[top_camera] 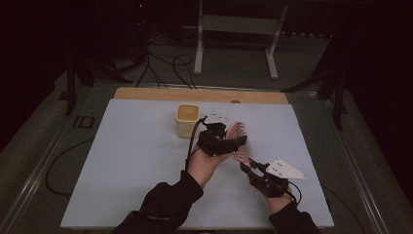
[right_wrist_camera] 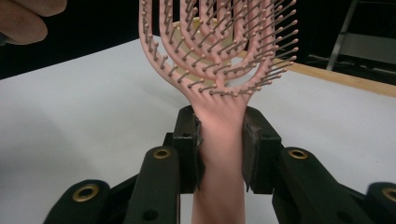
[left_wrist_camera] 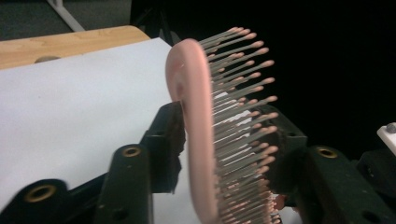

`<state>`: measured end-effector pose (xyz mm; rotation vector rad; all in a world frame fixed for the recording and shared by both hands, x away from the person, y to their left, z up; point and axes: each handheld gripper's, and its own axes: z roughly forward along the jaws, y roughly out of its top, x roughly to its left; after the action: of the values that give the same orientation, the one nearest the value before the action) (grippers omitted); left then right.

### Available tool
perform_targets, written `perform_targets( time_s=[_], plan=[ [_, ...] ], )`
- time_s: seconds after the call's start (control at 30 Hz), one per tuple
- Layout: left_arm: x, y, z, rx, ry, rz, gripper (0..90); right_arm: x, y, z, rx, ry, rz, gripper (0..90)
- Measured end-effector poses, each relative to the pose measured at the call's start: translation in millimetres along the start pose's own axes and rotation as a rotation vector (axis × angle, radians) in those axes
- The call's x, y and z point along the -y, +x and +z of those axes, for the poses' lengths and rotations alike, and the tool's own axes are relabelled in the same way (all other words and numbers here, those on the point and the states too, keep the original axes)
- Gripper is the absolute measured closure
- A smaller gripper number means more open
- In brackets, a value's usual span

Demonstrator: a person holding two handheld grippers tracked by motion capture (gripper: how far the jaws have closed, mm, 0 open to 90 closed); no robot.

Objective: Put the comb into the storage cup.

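Note:
A pink vented hairbrush (top_camera: 237, 129) hangs above the white table mat (top_camera: 136, 161), right of centre. My right gripper (top_camera: 246, 168) is shut on its handle (right_wrist_camera: 219, 100), with the bristled head rising beyond the jaws. My left gripper (top_camera: 233, 141) holds the brush head (left_wrist_camera: 196, 116) between its jaws. One jaw presses the smooth back and the other sits at the bristle tips. In the left gripper view, my left gripper (left_wrist_camera: 224, 130) has the head standing on edge. A hand shows under each gripper in the high view.
A cream square cup (top_camera: 187, 119) stands on the mat just left of the brush and shows behind the bristles (right_wrist_camera: 205, 28). A wooden table edge (top_camera: 195, 94) runs along the far side. Cables and a white metal stand (top_camera: 234, 29) lie on the floor beyond.

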<state>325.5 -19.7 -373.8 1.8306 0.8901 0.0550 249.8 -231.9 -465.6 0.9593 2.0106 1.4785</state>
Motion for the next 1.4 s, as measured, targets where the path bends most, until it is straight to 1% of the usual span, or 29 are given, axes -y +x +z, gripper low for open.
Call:
perform_targets(
  time_s=[0.07, 0.13, 0.17, 0.33, 0.53, 0.6, 0.73, 0.8, 0.97, 1.0, 1.03, 1.07, 1.1, 1.13, 1.23, 1.33, 1.4],
  plan=[
    [-0.2, 0.3, 0.1, 0.003, -0.004, -0.009, 57.4, -0.5, -0.2, -0.4, 0.004, -0.001, -0.002, 70.4],
    [-0.2, 0.9, 0.2, 0.016, -0.008, -0.027, 58.7, -0.5, -0.3, -0.5, 0.004, -0.002, -0.002, 70.3],
    [-0.2, 0.3, 0.4, 0.014, -0.007, -0.024, 59.1, -0.3, -0.3, -0.3, 0.0, -0.002, 0.001, 70.3],
    [-1.0, -0.8, 0.0, 0.033, -0.008, -0.033, 61.4, -0.3, -0.2, -0.6, -0.001, -0.003, -0.001, 70.2],
    [-1.2, -4.9, 0.1, 0.05, -0.009, -0.025, 64.6, 0.0, 0.3, 0.3, -0.003, -0.001, -0.003, 70.1],
    [-1.8, -6.4, 0.2, 0.049, -0.006, -0.011, 64.8, 0.4, -0.1, 0.5, -0.01, 0.001, 0.002, 70.0],
    [-2.4, -7.3, 0.1, 0.054, -0.006, -0.008, 65.0, 0.5, -0.6, 0.7, -0.016, -0.003, 0.006, 70.0],
    [-2.8, -8.4, 0.3, 0.054, -0.005, 0.007, 65.0, 0.7, -1.1, 0.8, -0.025, -0.001, 0.012, 69.9],
    [-2.8, -10.6, -0.7, 0.054, -0.01, 0.026, 65.1, 2.1, -2.2, 1.8, -0.04, -0.012, 0.015, 69.2],
    [-2.9, -10.9, -1.5, 0.056, -0.014, 0.027, 65.2, 2.2, -2.7, 2.0, -0.044, -0.017, 0.027, 68.7],
    [-3.3, -11.3, -2.2, 0.059, -0.019, 0.029, 65.2, 2.3, -3.0, 2.0, -0.046, -0.02, 0.034, 66.5],
    [-4.0, -11.7, -2.9, 0.064, -0.017, 0.035, 65.2, 2.1, -3.2, 2.6, -0.051, -0.016, 0.036, 61.0],
    [-4.6, -12.7, -3.5, 0.066, -0.021, 0.039, 65.2, 2.3, -3.5, 3.7, -0.074, -0.01, 0.036, 55.1],
    [-5.4, -13.8, -3.9, 0.069, -0.021, 0.047, 65.2, 2.5, -3.0, 5.1, -0.084, 0.007, 0.034, 50.5],
    [-7.2, -17.5, -4.7, 0.059, -0.02, 0.08, 65.2, 3.6, 0.3, 8.1, -0.094, 0.031, 0.026, 43.0],
    [-7.8, -17.6, -5.4, 0.063, -0.017, 0.085, 65.2, 3.3, 1.6, 9.1, -0.101, 0.038, 0.031, 36.7],
    [-8.3, -17.7, -6.4, 0.055, -0.021, 0.096, 65.2, 3.1, 1.9, 9.0, -0.104, 0.037, 0.036, 31.0]
  ],
)
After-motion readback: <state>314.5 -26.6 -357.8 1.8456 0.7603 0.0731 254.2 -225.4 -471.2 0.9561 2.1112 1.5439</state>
